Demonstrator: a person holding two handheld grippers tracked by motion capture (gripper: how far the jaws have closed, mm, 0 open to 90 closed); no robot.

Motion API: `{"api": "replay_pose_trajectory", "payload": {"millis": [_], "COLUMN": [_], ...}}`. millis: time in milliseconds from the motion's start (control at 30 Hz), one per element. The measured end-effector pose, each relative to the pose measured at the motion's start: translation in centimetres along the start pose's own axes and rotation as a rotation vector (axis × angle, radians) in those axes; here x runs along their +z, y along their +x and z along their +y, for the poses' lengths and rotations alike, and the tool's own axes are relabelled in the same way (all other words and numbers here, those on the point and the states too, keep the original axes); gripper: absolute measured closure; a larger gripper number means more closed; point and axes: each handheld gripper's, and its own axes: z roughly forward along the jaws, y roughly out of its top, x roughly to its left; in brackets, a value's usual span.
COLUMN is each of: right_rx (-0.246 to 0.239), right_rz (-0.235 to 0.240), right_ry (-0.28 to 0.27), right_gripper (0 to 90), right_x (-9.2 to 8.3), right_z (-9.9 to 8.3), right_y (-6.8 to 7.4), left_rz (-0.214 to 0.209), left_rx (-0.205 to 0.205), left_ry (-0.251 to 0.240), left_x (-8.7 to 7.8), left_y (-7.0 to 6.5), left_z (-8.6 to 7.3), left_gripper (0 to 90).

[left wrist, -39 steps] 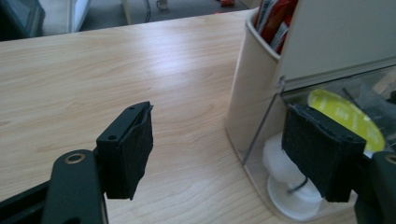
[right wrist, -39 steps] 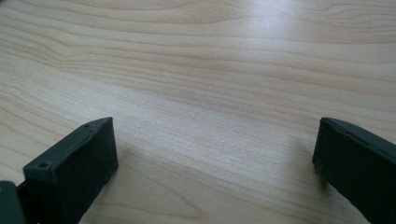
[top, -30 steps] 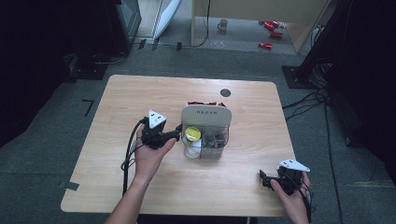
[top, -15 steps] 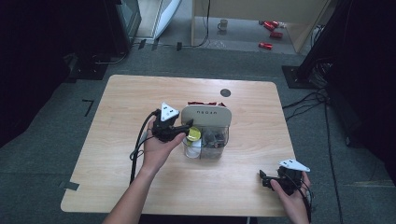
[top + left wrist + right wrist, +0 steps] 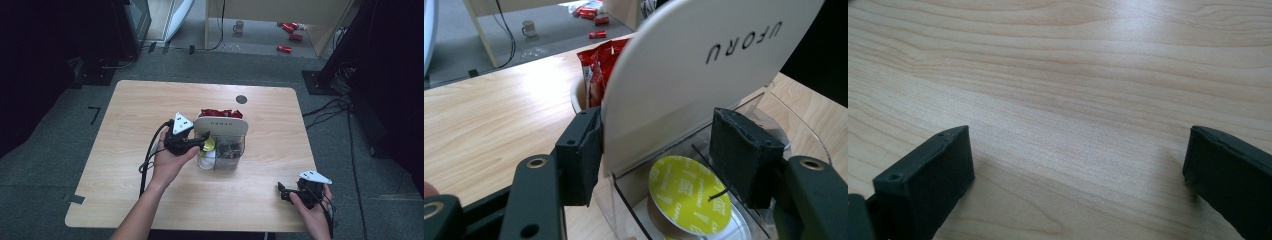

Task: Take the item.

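Lid (image 5: pixel 694 75) raised since, tilted upright, capsule (image 5: pixel 689 195) face-up

A light wooden table (image 5: pixel 150 100) with rounded corners stands on a grey carpet floor (image 5: pixel 60 150); beyond the table's far edge stands a pale wooden shelf unit (image 5: pixel 320 20); a white mug (image 5: pixel 239 25) and red cans (image 5: pixel 291 30) lie on the floor under it; black cables (image 5: pixel 330 107) trail right of the table; the room's edges are dark.
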Motion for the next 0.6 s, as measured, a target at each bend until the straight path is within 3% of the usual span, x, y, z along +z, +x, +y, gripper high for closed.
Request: {"api": "replay_pose_trajectory", "payload": {"millis": [267,600], "right_rx": [0.001,0.001], "right_rz": [0.000,-0.001], "right_ry": [0.001,0.001], "right_gripper": [0.0,0.0], "right_x": [0.0,0.0], "right_z": [0.0,0.0], "right_y": [0.0,0.0], "left_rz": [-0.022,-0.057], "left_rx": [-0.007,-0.002], "left_ry": [-0.011,-0.002], "left_x": [-1.2,-3.1], "left_y": [-0.5,-1.5], "left_z": [-0.7,-2.8], "left_gripper": [35.6,32.2]}}
